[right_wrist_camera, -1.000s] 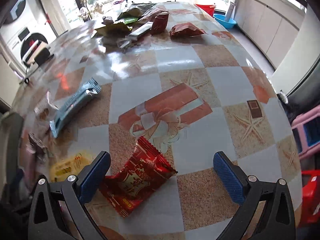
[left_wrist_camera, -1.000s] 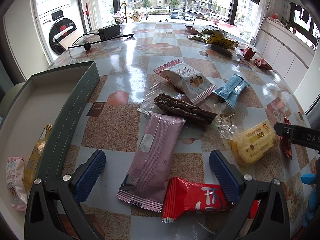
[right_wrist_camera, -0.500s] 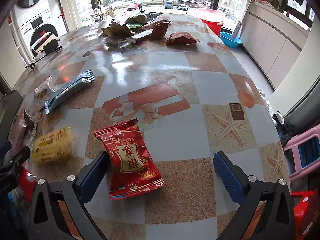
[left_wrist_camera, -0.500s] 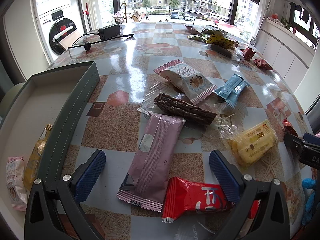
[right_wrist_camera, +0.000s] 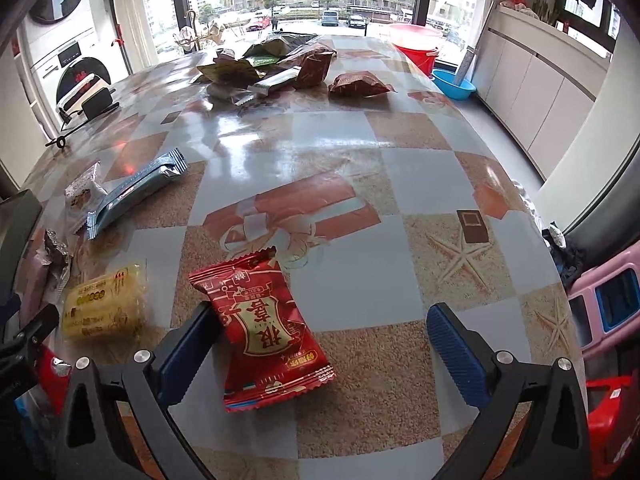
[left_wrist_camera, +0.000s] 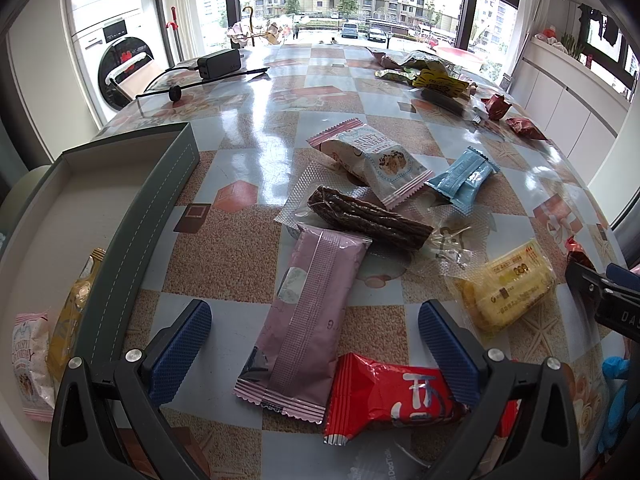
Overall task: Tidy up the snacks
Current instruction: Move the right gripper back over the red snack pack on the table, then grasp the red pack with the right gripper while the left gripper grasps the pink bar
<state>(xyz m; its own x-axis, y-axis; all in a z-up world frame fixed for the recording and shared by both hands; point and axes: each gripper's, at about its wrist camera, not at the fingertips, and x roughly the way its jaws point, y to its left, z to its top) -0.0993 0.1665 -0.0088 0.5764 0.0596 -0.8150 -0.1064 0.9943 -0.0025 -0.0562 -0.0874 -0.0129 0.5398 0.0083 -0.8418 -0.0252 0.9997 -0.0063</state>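
My left gripper (left_wrist_camera: 316,344) is open over a pink snack bar (left_wrist_camera: 308,320) and a red packet (left_wrist_camera: 392,396) on the table. Beyond them lie a brown bar in clear wrap (left_wrist_camera: 368,218), a white cranberry pack (left_wrist_camera: 376,160), a blue packet (left_wrist_camera: 462,180) and a yellow pack (left_wrist_camera: 506,290). A grey box (left_wrist_camera: 132,220) at the left holds two snacks (left_wrist_camera: 52,344). My right gripper (right_wrist_camera: 320,344) is open around a red snack packet (right_wrist_camera: 264,332), which lies next to its left finger (right_wrist_camera: 192,348). The yellow pack (right_wrist_camera: 104,304) lies to its left.
More wrappers are piled at the far end of the table (left_wrist_camera: 432,76), with a black charger and cable (left_wrist_camera: 218,65) at the far left. A blue packet (right_wrist_camera: 136,192) lies left of the right gripper. The table's right edge (right_wrist_camera: 552,264) drops to the floor.
My right gripper has swung and drawn nearer to the red packet, which now lies between its fingers. The left gripper has not moved.
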